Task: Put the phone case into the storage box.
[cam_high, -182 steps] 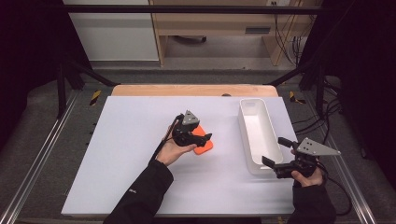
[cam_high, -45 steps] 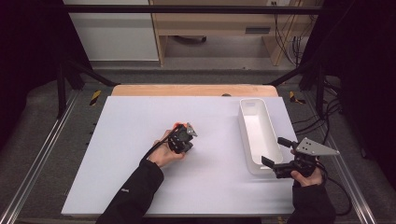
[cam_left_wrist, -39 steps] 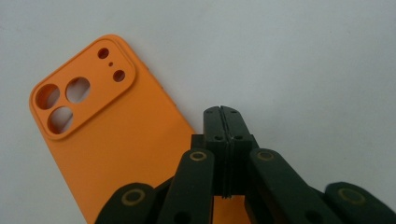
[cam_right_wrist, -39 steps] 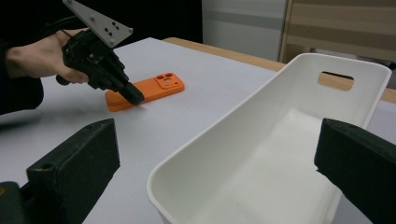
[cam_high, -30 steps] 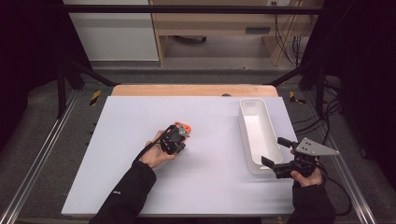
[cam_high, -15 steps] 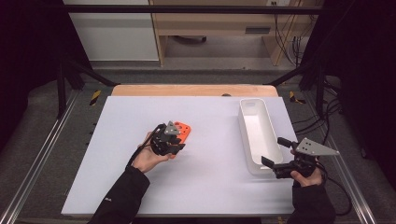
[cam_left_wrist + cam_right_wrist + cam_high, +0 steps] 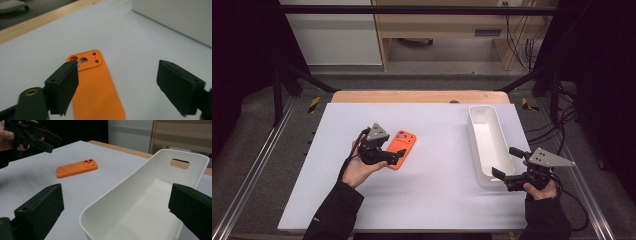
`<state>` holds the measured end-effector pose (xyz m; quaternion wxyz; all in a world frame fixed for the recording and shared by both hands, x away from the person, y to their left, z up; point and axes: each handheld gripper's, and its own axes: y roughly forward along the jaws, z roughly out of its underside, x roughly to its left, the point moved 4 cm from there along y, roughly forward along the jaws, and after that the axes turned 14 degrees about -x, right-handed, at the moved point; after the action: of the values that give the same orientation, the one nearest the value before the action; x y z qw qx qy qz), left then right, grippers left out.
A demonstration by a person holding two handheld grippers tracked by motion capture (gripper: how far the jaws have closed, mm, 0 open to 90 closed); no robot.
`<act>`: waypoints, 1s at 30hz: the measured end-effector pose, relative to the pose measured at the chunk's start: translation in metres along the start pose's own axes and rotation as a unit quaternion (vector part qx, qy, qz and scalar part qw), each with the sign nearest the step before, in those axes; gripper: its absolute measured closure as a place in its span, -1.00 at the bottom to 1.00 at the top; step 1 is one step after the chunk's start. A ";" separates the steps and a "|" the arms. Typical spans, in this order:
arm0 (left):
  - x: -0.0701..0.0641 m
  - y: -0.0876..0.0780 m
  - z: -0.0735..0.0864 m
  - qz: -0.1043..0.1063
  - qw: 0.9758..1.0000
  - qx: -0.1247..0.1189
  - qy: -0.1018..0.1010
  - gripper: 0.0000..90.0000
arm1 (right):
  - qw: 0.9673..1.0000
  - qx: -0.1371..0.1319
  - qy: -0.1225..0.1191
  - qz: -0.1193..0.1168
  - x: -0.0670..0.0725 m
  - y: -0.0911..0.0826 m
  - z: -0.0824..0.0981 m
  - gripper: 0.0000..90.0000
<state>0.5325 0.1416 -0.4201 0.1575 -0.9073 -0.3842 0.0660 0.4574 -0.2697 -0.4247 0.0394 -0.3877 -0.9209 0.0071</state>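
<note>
An orange phone case (image 7: 402, 144) (image 7: 97, 93) (image 7: 75, 168) lies flat on the white table, camera cutouts toward the far side. My left gripper (image 7: 398, 154) (image 7: 117, 75) hovers just above its near end. Its jaws have just been opening and now stand wide apart, touching nothing, with the case lying below them. It is also seen in the right gripper view as the left gripper (image 7: 37, 135) at top left. My right gripper (image 7: 506, 163) (image 7: 116, 192) is open at the near end of a long white tray (image 7: 472, 134) (image 7: 125, 182). The tray's near corner sits between its jaws, untouched.
The tray is empty and runs front to back on the table's right side. A wooden strip (image 7: 412, 97) borders the table's far edge. Black frame posts (image 7: 287, 75) stand at the sides, and cables (image 7: 572, 200) trail off to the right.
The left gripper let go of the orange case, which now lies flat on the table. The gripper drew back toward the left and rose a little. The right gripper stayed put.
</note>
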 end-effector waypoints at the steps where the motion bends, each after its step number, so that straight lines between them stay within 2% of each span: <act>1: 0.000 0.000 0.000 0.000 1.000 0.000 0.000 -0.78 | 1.000 0.000 0.000 0.000 0.000 0.000 0.000 -0.99; 5: 0.005 -0.005 -0.010 -0.011 1.000 -0.007 0.000 -0.92 | 1.000 -0.001 0.001 -0.001 0.000 0.000 0.000 -0.99; 8: 0.009 -0.006 -0.016 -0.015 1.000 -0.007 -0.006 -0.96 | 1.000 -0.001 0.001 0.000 0.000 0.000 0.000 -0.99; 15: 0.018 -0.003 -0.026 -0.025 1.000 0.000 -0.004 -1.00 | 1.000 -0.003 0.001 -0.001 0.000 -0.001 -0.001 -0.99; 20: 0.024 0.005 -0.030 -0.031 0.999 0.009 -0.007 -1.00 | 1.000 -0.002 0.001 -0.001 0.000 -0.001 -0.001 -0.99; 30: 0.026 0.024 -0.030 -0.035 0.999 0.033 -0.006 -1.00 | 1.000 -0.003 0.001 0.000 0.000 -0.001 -0.001 -0.99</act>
<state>0.5742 0.1374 -0.4001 0.1870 -0.8873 -0.4141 0.0789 0.4571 -0.2705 -0.4237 0.0392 -0.3879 -0.9209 0.0036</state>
